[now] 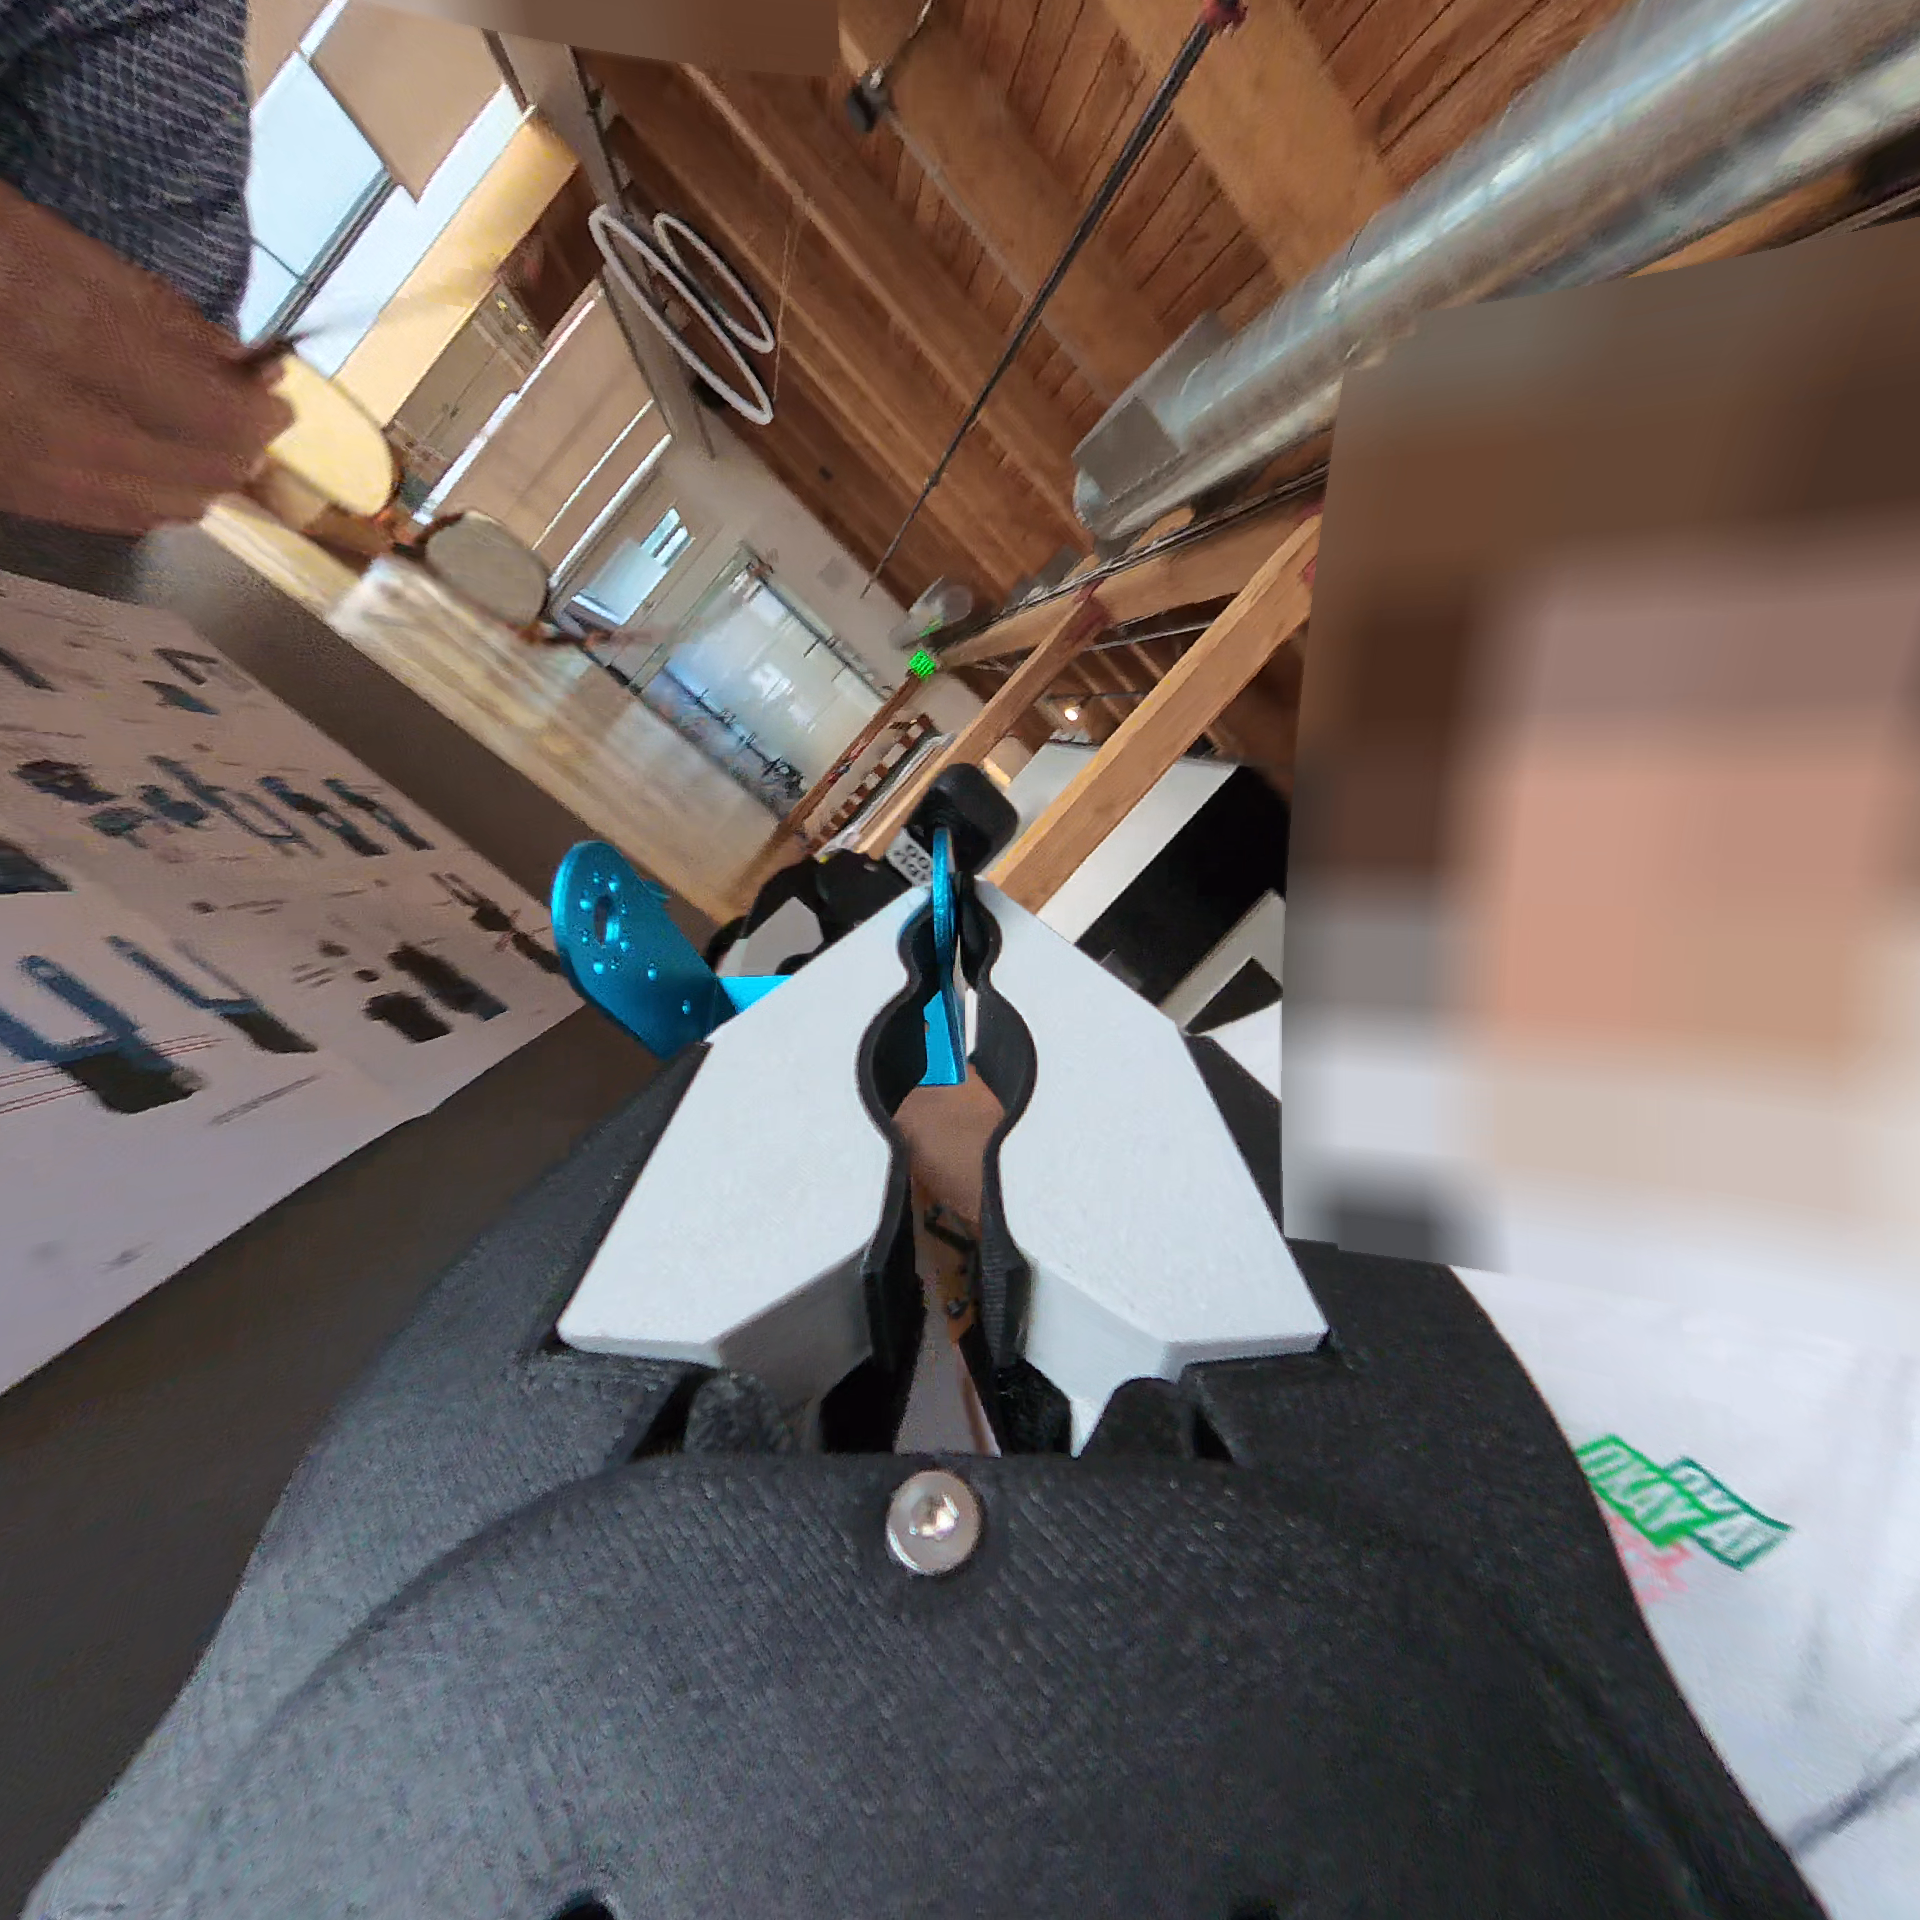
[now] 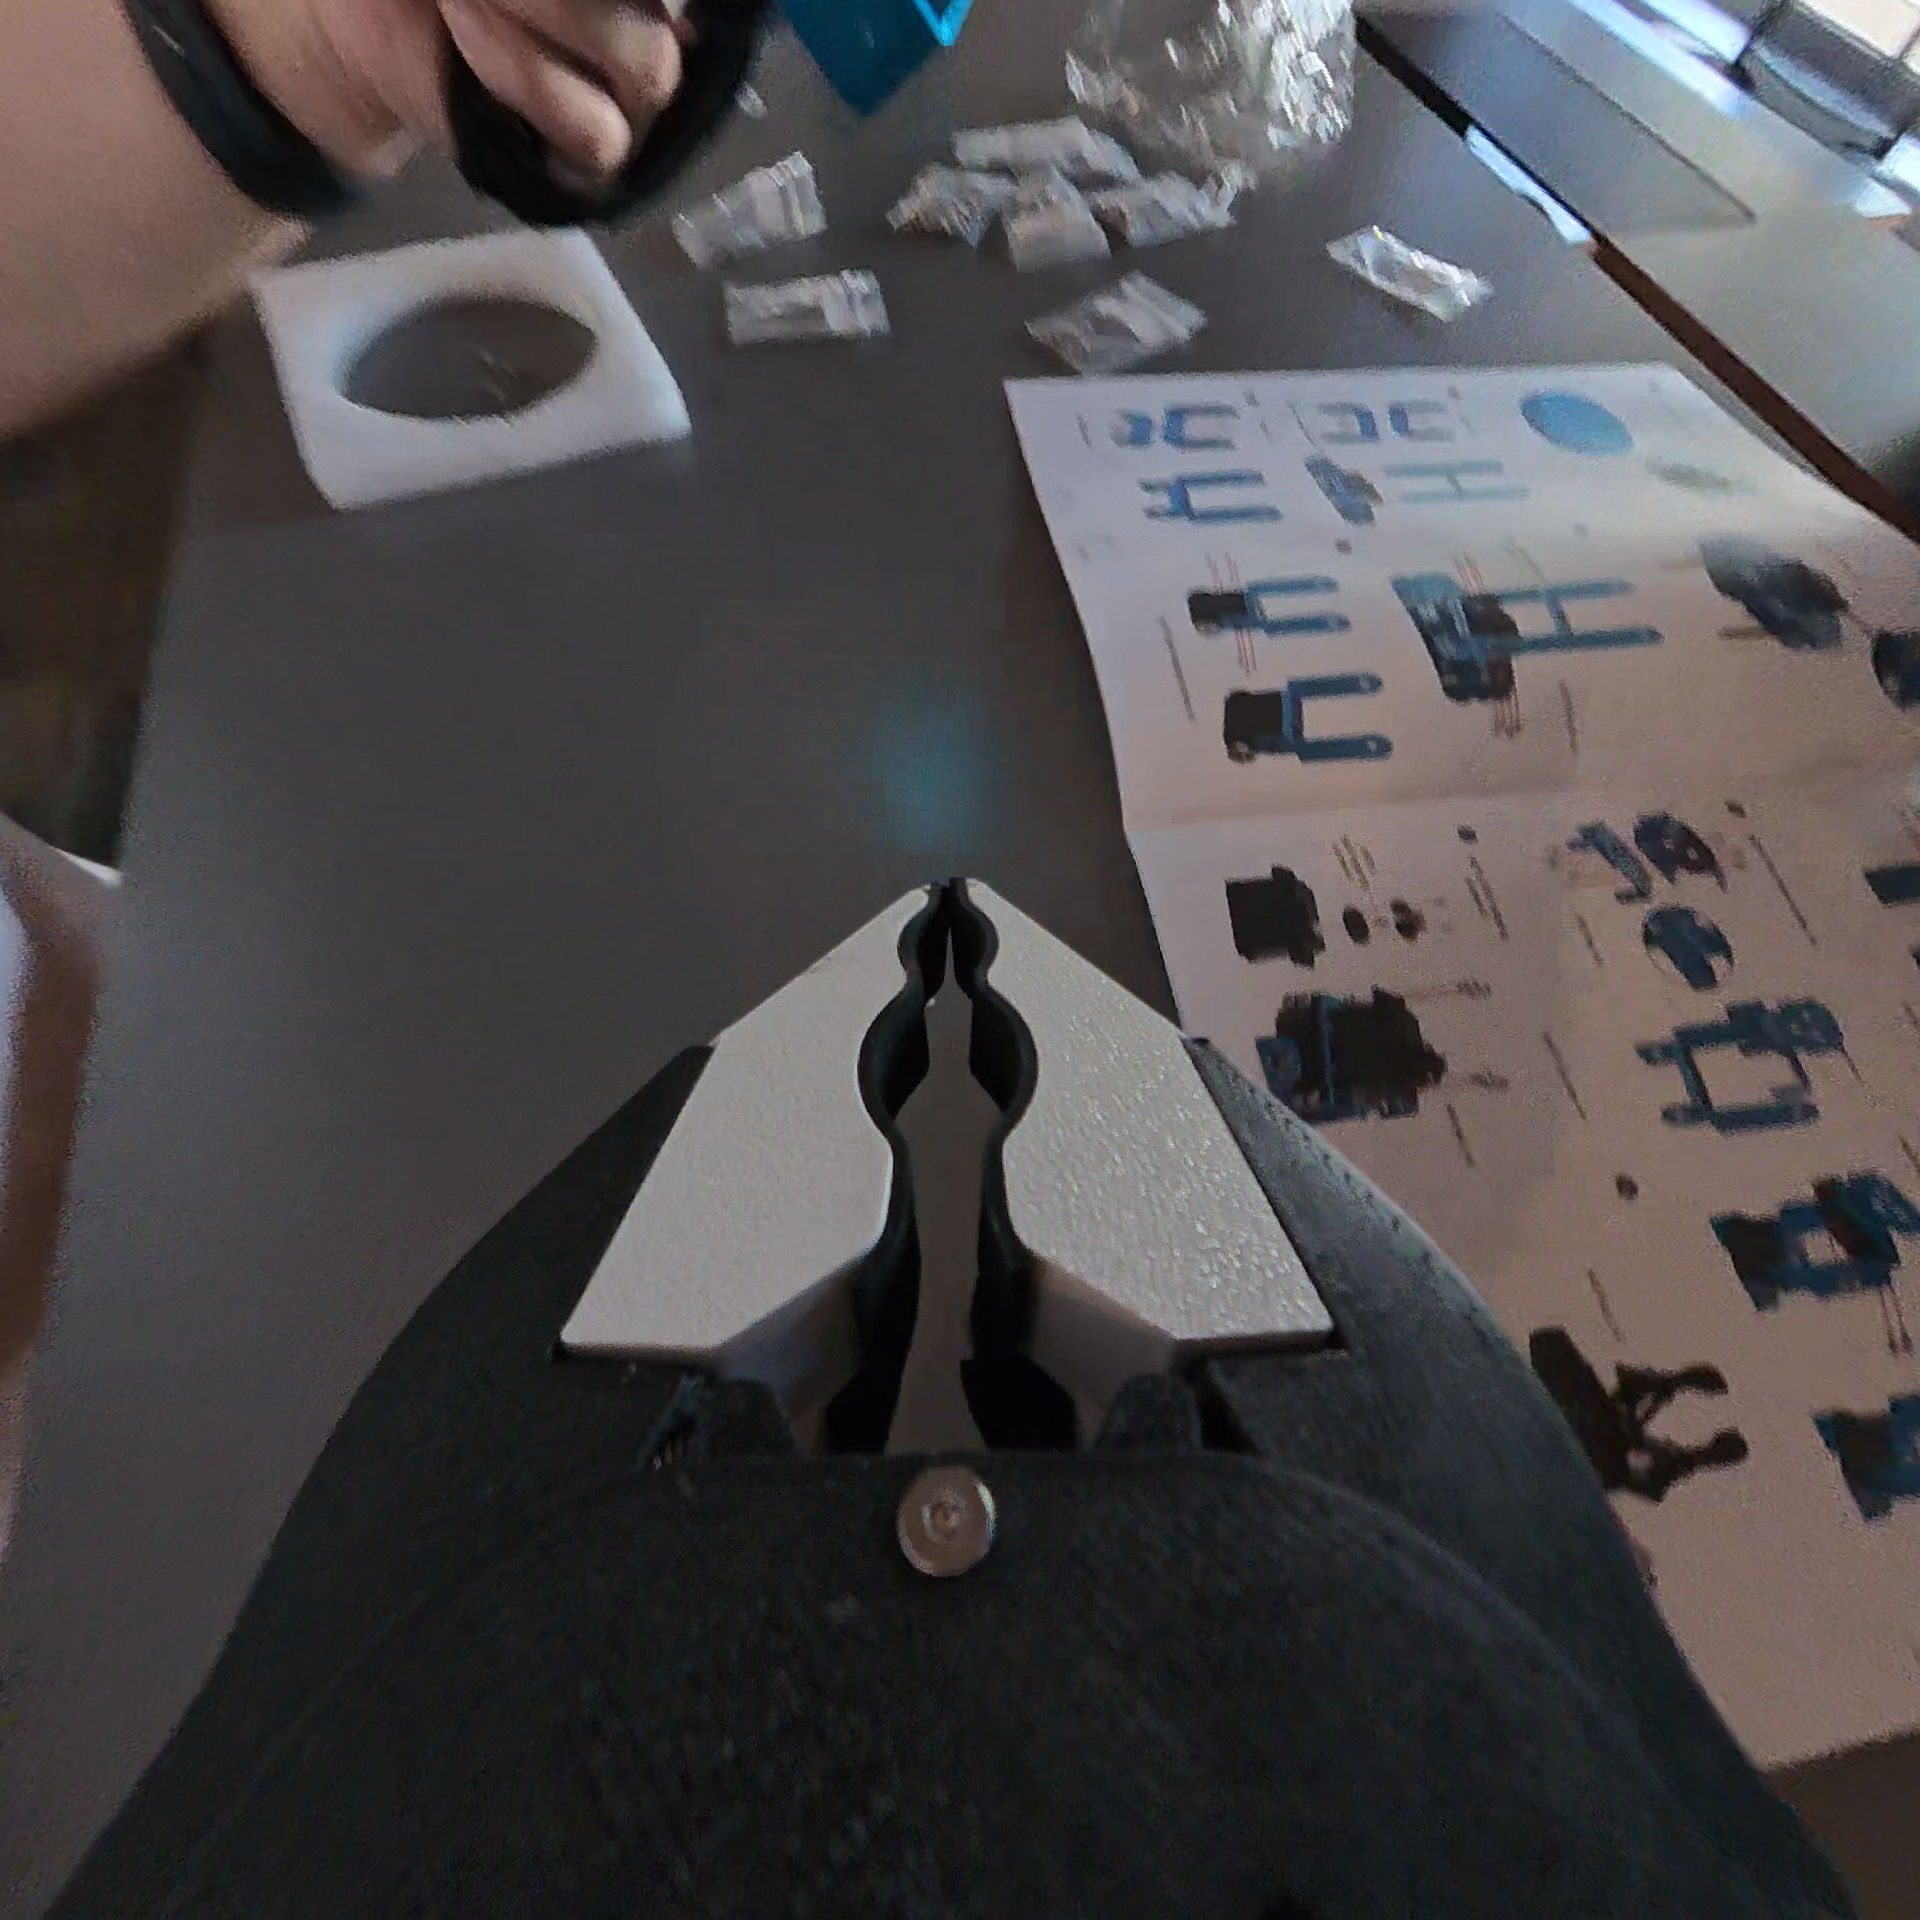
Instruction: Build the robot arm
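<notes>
My left gripper (image 1: 948, 914) is shut on a blue metal bracket (image 1: 634, 951) and holds it up in the air, tilted toward the ceiling. One flat arm of the bracket sits between the jaws; its other perforated plate sticks out to the left. A black part (image 1: 971, 805) sits at the bracket's far end, just past the fingertips. My right gripper (image 2: 951, 888) is shut with nothing between its jaws, hovering above the dark grey table (image 2: 520, 727) beside a printed instruction sheet (image 2: 1507, 831). A hand with a black wrist strap (image 2: 436, 94) is at the top left of the right wrist view.
A white foam square with a round hole (image 2: 468, 364) lies on the table. Several small clear plastic bags of parts (image 2: 1039, 197) lie beyond it, with a blue piece (image 2: 883, 36) at the top edge. The sheet (image 1: 208, 883) also shows in the left wrist view. A person in a white shirt (image 1: 1714, 1558) is close by.
</notes>
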The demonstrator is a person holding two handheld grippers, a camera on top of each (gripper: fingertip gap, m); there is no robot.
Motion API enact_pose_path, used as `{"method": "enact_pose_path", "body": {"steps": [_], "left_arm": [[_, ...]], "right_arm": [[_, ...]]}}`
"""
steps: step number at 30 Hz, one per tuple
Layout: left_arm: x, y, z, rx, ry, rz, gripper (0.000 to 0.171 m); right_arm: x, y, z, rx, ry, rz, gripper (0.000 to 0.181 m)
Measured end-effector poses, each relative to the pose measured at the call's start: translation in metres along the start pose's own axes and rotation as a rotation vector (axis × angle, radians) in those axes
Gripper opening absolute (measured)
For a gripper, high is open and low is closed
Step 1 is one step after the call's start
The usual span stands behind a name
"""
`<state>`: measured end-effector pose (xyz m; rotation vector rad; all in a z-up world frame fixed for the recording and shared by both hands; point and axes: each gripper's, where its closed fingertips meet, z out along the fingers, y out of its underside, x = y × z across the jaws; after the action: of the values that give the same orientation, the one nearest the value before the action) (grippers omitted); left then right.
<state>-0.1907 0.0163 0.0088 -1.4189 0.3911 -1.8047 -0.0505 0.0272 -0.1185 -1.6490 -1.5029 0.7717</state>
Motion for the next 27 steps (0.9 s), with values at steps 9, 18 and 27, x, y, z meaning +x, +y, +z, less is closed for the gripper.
{"method": "enact_pose_path", "body": {"steps": [9, 18, 27], "left_arm": [[-0.002, -0.023, -0.015, -0.016, -0.042, 0.070, 0.000], [0.005, -0.027, -0.030, -0.037, -0.128, 0.225, 0.000], [0.012, -0.016, -0.030, -0.024, -0.107, 0.213, 0.000]], "right_arm": [[-0.018, 0.035, 0.002, -0.138, 0.107, 0.178, 0.004], [-0.049, 0.046, 0.010, -0.149, 0.147, 0.319, 0.016], [-0.037, 0.046, 0.018, -0.321, 0.287, 0.397, 0.011]]}}
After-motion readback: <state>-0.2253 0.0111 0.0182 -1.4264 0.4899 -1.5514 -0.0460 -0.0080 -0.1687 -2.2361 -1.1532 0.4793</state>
